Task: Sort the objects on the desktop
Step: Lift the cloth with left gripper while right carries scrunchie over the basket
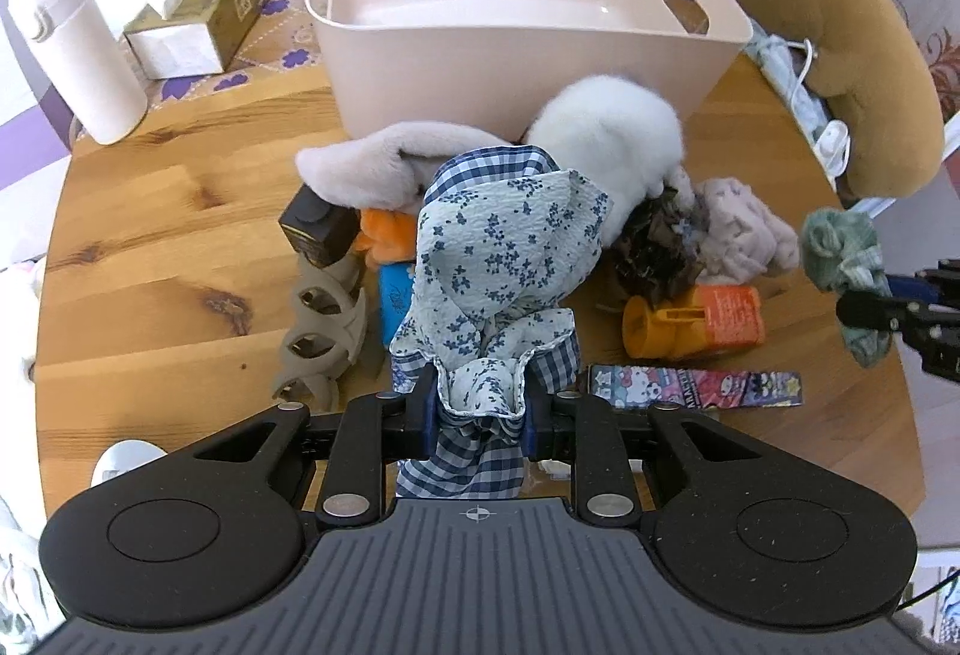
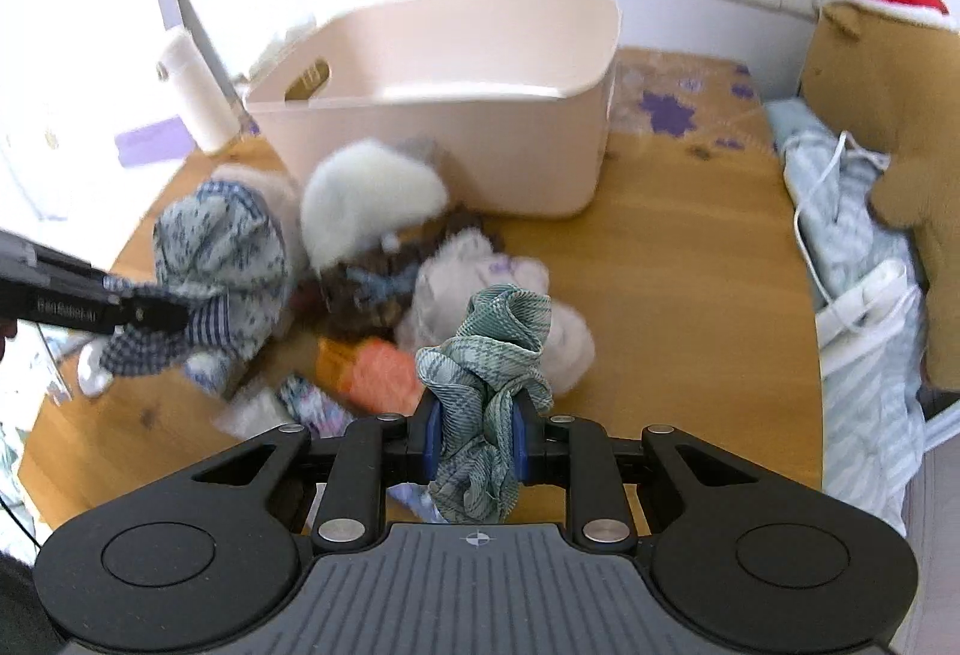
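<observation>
Left wrist view shows the beige bin (image 1: pixel 528 25) at the back of the wooden table (image 1: pixel 150 235), nothing visible inside it. In front of it lies a heap of soft items. The left gripper (image 1: pixel 478 403) is clamped on a blue floral scrunchie (image 1: pixel 510 259), bunched between its fingers and rising ahead of them. The right gripper (image 2: pixel 477 430) pinches a green scrunchie (image 2: pixel 492 355) the same way, near the heap's right edge.

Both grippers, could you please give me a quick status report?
Left gripper shut on blue floral scrunchie. Right gripper shut on green scrunchie. Beige bin looks empty, behind the pile. White fluffy scrunchie against its front.
</observation>
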A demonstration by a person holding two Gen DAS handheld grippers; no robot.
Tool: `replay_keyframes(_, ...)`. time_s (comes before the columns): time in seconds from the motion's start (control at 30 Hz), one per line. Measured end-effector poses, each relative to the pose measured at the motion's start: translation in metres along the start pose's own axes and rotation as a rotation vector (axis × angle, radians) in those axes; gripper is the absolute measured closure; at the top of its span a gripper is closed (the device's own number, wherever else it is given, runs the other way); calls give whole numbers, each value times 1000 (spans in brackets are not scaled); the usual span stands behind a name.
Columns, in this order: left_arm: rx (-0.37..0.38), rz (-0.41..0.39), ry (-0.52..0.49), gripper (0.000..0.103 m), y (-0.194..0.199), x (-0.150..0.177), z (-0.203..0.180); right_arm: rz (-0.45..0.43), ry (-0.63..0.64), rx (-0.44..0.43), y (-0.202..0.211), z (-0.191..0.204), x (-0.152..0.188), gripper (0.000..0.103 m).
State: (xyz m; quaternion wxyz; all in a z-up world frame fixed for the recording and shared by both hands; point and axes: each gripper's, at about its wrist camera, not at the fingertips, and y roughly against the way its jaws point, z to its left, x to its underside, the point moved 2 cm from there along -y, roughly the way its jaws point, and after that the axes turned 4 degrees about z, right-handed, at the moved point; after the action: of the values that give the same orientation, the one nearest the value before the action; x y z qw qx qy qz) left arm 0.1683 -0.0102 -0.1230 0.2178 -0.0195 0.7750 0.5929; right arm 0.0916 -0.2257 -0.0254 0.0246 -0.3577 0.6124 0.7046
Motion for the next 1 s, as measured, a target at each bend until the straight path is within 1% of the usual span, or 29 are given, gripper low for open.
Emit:
replay_keyframes(0.1,7,-23,3,79,11,-2,1,-31,18,1,5,1,-9,82)
replay_keyframes(0.2,23,-36,32,79,20,-7,4,-70,23,14,10,1,-18,82)
replay_keyframes(0.3,41,-73,37,79,33,-16,5,-93,15,18,14,-1,-28,82)
replay_keyframes(0.43,42,-124,28,79,45,-33,4,-145,37,34,22,0,-47,82)
replay_keyframes(0.57,43,-181,19,79,56,-52,5,-178,49,73,28,0,-68,82)
replay_keyframes(0.7,43,-228,8,79,64,-73,5,-211,57,93,31,-3,-89,82)
replay_keyframes(1.0,38,-309,-11,79,72,-118,6,-245,76,95,21,0,-136,82)
